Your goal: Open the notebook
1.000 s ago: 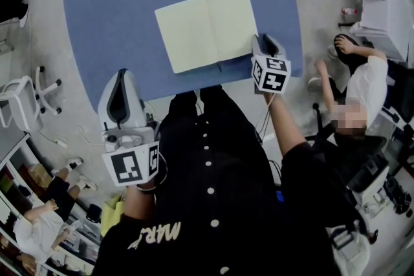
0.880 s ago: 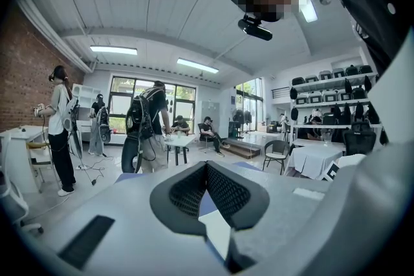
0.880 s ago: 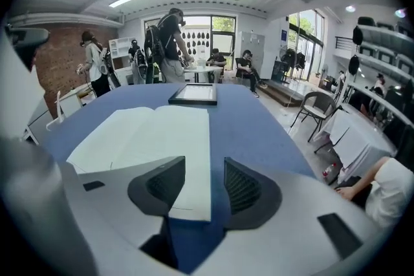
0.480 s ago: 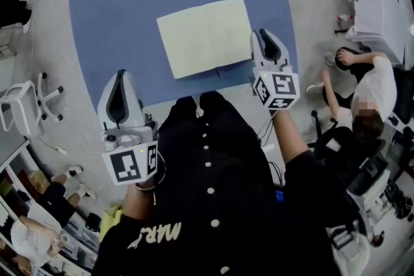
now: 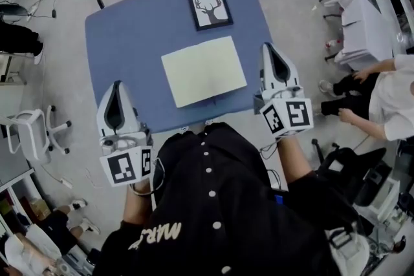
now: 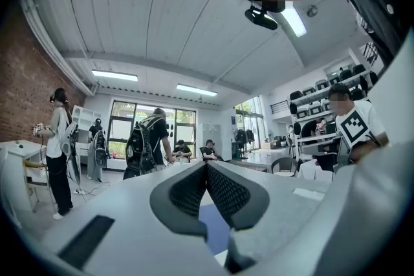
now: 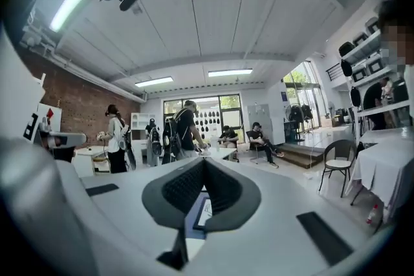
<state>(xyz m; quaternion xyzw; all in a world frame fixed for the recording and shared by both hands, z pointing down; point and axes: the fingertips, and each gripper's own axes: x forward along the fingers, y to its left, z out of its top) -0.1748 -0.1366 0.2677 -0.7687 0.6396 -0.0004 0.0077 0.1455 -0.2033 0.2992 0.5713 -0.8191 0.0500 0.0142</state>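
And the right gripper (image 5: pixel 270 52) is coming away! A second ago it was sitting low at the lower right corner of the notebook (image 5: pixel 204 71) with its jaws parted. Now we are seeing it lifted well clear, off the right edge of the table (image 5: pixel 129 35). Its jaws are closed on nothing: its own view is showing the two pads meeting, with only a sliver of blue table beneath them.

The left gripper (image 5: pixel 116 88) is rising too, at the lower left of the head view, its jaws likewise pressed together and empty. The whole table is looking smaller under us than before, so we are judging that we are straightening up and backing off.

The notebook is lying where it was, flat and open in the middle of the table, both pale pages facing up and nothing touching it. So we are calling the task as good as done: the pages are staying down and both grippers are retreating.

Around it, the deer picture (image 5: pixel 210 8) is lying just above the notebook in the frame, near it but apart. A white chair (image 5: pixel 29 132) is standing off the table at the left. A seated person (image 5: pixel 388 97) is at the right edge, well away. Nothing on the table is getting in the way.
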